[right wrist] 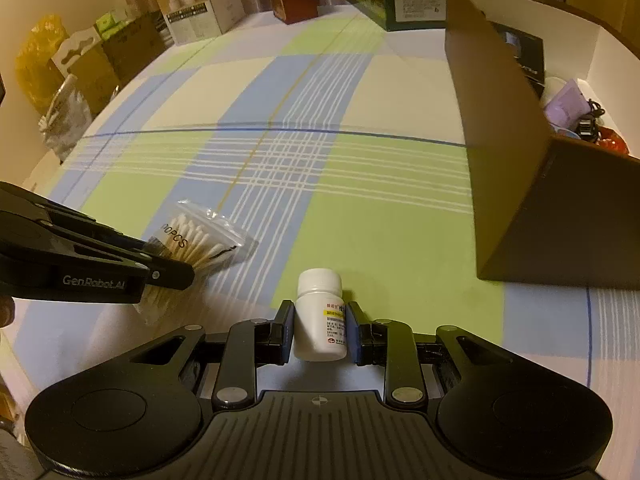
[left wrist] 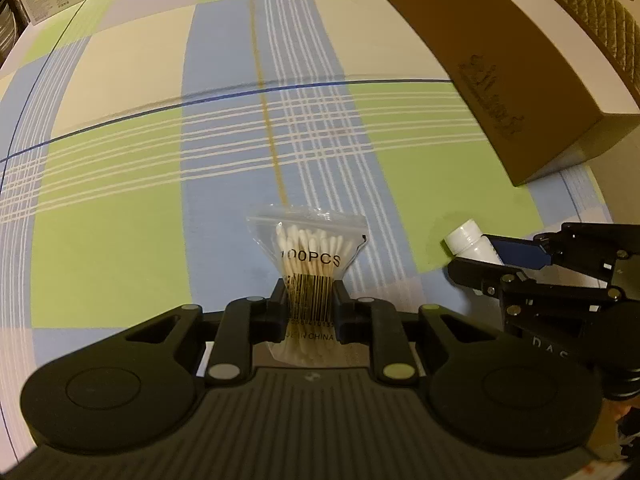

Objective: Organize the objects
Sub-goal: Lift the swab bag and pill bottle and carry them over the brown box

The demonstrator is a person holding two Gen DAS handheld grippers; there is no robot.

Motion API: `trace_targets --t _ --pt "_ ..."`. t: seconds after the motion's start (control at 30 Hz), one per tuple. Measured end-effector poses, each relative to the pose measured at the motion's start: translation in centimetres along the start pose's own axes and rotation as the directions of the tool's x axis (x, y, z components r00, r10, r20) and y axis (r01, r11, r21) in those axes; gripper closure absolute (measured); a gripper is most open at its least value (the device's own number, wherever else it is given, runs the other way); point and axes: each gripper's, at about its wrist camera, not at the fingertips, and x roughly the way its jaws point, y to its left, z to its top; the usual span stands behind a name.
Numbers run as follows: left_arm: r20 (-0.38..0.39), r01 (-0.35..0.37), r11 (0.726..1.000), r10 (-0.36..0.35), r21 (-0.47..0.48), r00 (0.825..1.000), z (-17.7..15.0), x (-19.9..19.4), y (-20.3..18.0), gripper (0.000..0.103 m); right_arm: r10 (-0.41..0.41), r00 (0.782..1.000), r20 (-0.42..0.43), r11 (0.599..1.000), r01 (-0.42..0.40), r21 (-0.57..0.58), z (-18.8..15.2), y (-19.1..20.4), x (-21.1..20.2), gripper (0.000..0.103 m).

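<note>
1. Centrally, a clear zip bag of cotton swabs [left wrist: 310, 264], printed "100PCS" with a barcode, is pinched at its waist by the left gripper [left wrist: 310, 312]; jaws clenched on it, plastic bunched between the pads. The bag's top end points away over the checked tablecloth [left wrist: 120, 220].
2. White pill bottle [right wrist: 320, 316], capped, labelled, sits between the right gripper's [right wrist: 320, 330] blue pads [right wrist: 287, 332], which grasp its body; cap points forward over a green square of cloth.
3. Both grippers are close side by side; the bottle lies just right of the swab bag.
4. Brown cardboard box [right wrist: 512, 152] stands open to the right, white inside, holding mixed small items.
5. Cartons [right wrist: 200, 4] line the table's far edge.
</note>
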Motion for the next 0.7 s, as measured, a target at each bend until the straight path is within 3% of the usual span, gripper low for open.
trace_targets --t 0.37,0.7 --pt "0.096 0.039 0.999 -0.042 0.031 0.995 0.8 -4.2 -2.5 0.086 0.049 0.991 0.123 0.998 -0.054 0.041 0.2 -1.0 -5.8 0.079" --pt "0.203 0.108 0.987 -0.130 0.115 0.971 3.0 -8.4 -7.2 0.086 0.016 0.966 0.259 0.993 -0.045 0.108 1.1 -4.7 -12.1 0.079"
